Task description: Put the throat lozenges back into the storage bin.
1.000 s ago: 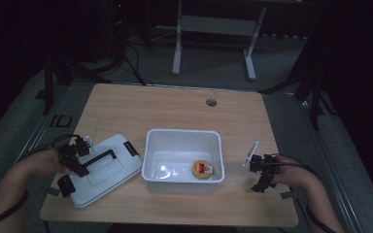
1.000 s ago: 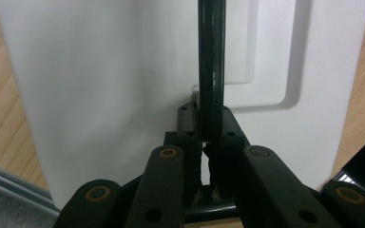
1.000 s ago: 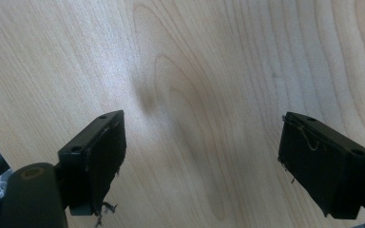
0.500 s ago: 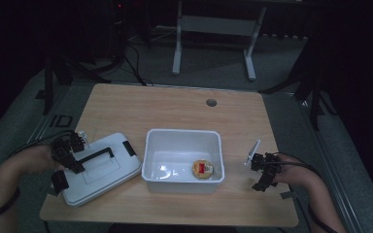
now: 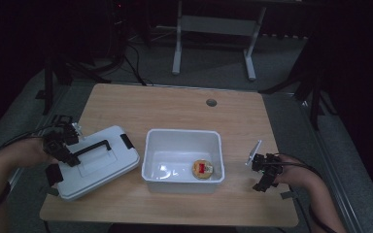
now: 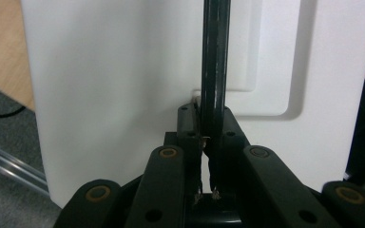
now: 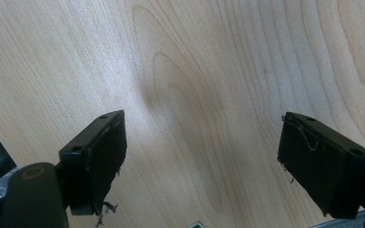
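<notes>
At desk's left edge, left claw [image 5: 60, 145] clamped on black handle [image 6: 215, 61] of white lid [image 5: 99, 162]; handle's long axis running toward open white bin [image 5: 183, 141] just right of lid. Right claw [image 5: 264, 172] idle, spread apart over desk [image 7: 195, 71].

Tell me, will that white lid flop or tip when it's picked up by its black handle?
The white lid looks like hard moulded plastic, so probably stiff. The left gripper is shut on one end of the black handle, so the lid may tilt.
</notes>
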Tool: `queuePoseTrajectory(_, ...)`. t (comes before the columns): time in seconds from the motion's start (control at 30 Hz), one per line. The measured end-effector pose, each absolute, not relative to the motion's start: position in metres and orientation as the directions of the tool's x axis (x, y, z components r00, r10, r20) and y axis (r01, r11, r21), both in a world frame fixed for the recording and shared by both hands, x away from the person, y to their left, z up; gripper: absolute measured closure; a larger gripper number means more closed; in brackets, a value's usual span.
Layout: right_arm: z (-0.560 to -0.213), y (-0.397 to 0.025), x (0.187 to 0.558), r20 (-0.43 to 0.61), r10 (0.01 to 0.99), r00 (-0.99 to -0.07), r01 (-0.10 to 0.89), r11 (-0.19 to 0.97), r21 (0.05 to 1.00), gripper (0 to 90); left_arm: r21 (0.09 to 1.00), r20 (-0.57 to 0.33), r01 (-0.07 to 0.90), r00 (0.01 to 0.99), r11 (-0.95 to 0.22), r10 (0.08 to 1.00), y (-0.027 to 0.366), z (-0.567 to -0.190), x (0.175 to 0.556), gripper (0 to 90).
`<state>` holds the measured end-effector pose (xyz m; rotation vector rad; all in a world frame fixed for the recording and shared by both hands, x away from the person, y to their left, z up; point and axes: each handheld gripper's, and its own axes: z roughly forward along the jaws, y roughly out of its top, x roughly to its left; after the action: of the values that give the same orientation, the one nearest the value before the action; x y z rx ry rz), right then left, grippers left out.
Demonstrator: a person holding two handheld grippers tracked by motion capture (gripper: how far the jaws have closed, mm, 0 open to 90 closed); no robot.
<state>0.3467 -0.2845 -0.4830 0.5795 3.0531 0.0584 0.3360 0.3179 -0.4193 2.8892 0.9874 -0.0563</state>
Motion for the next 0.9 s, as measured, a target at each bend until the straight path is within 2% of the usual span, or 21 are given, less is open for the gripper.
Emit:
queuePoseTrajectory(0.3, -0.483, -0.285, 0.347, -0.023, 0.368, -0.93, 0.367, 0.929, 0.045, 16.2, 0.113, -0.016, 0.609, 0.791, -0.785, 0.611, 0.323, -0.377, 0.332, 83.7)
queuePoseTrajectory(0.4, -0.483, -0.285, 0.346, -0.023, 0.368, -0.929, 0.367, 0.929, 0.043, 16.1, 0.136, 0.001, 0.607, 0.79, -0.783, 0.613, 0.323, -0.367, 0.33, 83.7)
queuePoseTrajectory(0.43, -0.483, -0.285, 0.346, -0.022, 0.367, -0.93, 0.366, 0.929, 0.044, 16.2, 0.175, -0.001, 0.593, 0.799, -0.786, 0.602, 0.323, -0.355, 0.327, 83.7)
queuePoseTrajectory(0.5, -0.484, -0.286, 0.346, -0.021, 0.368, -0.929, 0.367, 0.929, 0.041, 16.2, 0.176, 0.006, 0.58, 0.807, -0.795, 0.591, 0.32, -0.348, 0.326, 83.7)
queuePoseTrajectory(0.67, -0.482, -0.285, 0.346, -0.023, 0.369, -0.929, 0.367, 0.929, 0.043, 16.2, 0.148, 0.015, 0.538, 0.838, -0.83, 0.546, 0.3, -0.342, 0.328, 83.7)
queuePoseTrajectory(0.9, -0.485, -0.285, 0.346, -0.018, 0.366, -0.931, 0.365, 0.93, 0.039, 16.2, 0.153, 0.008, 0.484, 0.871, -0.861, 0.491, 0.271, -0.342, 0.338, 83.7)
